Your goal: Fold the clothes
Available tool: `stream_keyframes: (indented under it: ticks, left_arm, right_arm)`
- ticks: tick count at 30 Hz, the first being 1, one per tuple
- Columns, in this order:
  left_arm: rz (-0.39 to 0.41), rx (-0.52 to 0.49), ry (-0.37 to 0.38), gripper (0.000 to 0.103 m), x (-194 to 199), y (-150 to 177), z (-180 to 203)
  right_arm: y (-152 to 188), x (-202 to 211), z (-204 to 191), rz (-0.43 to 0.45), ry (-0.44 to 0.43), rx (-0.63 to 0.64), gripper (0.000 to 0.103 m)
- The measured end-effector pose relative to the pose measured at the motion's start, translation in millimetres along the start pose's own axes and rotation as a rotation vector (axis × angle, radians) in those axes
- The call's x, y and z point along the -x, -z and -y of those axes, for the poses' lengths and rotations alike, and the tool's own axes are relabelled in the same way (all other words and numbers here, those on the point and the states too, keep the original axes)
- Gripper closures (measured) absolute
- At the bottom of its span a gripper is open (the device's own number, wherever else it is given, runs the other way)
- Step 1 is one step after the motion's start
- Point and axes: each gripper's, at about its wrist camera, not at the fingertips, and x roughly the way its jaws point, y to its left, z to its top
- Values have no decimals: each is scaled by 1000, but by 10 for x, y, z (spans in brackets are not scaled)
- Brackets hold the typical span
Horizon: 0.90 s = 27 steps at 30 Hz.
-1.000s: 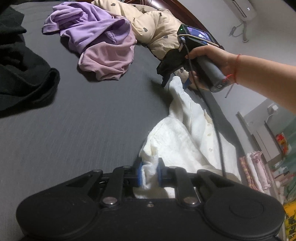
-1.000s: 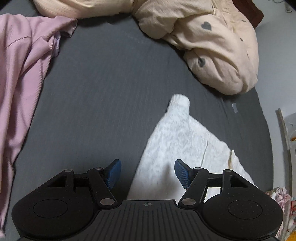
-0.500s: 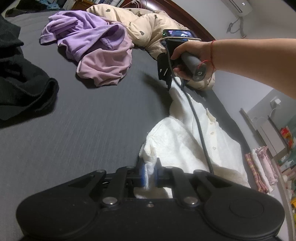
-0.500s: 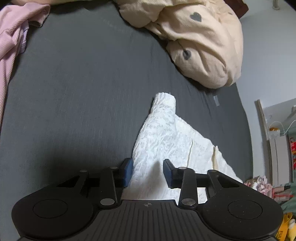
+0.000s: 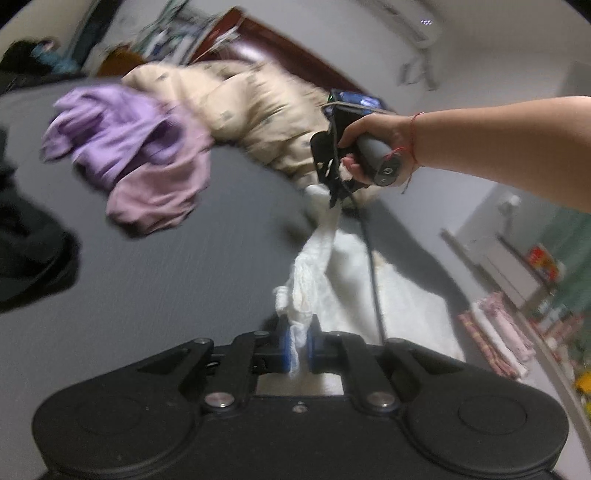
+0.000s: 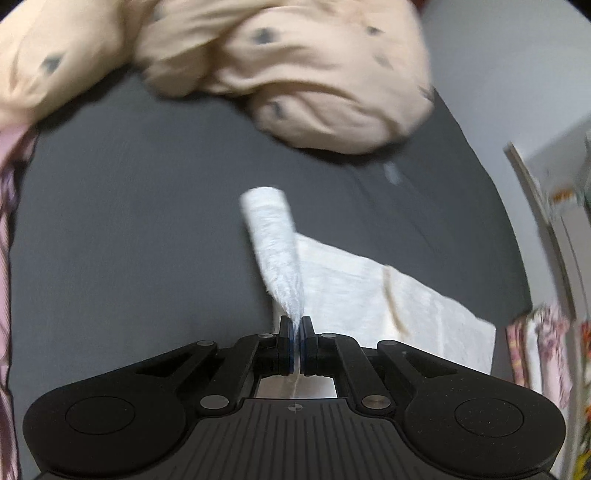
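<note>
Between both tongs, the white shirt [image 5: 314, 273] now hangs taut: right gripper [image 6: 296, 345] has just clamped its sleeve, left gripper [image 5: 297, 345] still grips the hem — ready for folding.

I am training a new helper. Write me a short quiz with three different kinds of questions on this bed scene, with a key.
1. True or false: both the left gripper and the right gripper are shut on the white shirt.
2. Which lies nearest the purple clothes? A) beige quilt B) folded pile C) air conditioner
3. Fill in: the shirt lies on a dark ____ sheet.

Key: 1 true; 2 A; 3 grey.
</note>
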Motion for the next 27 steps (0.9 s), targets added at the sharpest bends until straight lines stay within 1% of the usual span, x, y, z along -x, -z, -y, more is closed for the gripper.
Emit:
stream_keyframes:
  ticks: [3, 6, 10, 13, 16, 19, 21, 25, 27]
  left_arm:
    - [16, -50, 52, 95, 37, 40, 231]
    - [11, -76, 113, 95, 42, 93, 487]
    - [6, -171, 166, 95, 24, 231, 966]
    - [-17, -179, 206, 95, -86, 353, 1297]
    - [-57, -223, 207, 95, -212, 553, 1634]
    - [-115, -241, 211, 95, -349, 771, 1902]
    - [-142, -276, 205, 95, -425, 918, 2067]
    - [-198, -306, 198, 95, -555, 1148, 2303]
    - [-214, -337, 195, 95, -606, 1230, 2408]
  right_arm:
    - [22, 46, 447, -5, -38, -72, 101]
    - [87, 69, 881, -4, -58, -115, 101]
    - [223, 145, 1419, 9, -88, -167, 101]
    - [330, 129, 1848, 15, -101, -205, 101]
    - [496, 15, 2326, 3, -116, -259, 101]
    - [708, -205, 2767, -23, -146, -335, 101]
    - [861, -371, 3015, -38, -168, -378, 101]
    - [1135, -635, 3409, -54, -201, -448, 101]
    - [1213, -735, 3558, -52, -219, -481, 101]
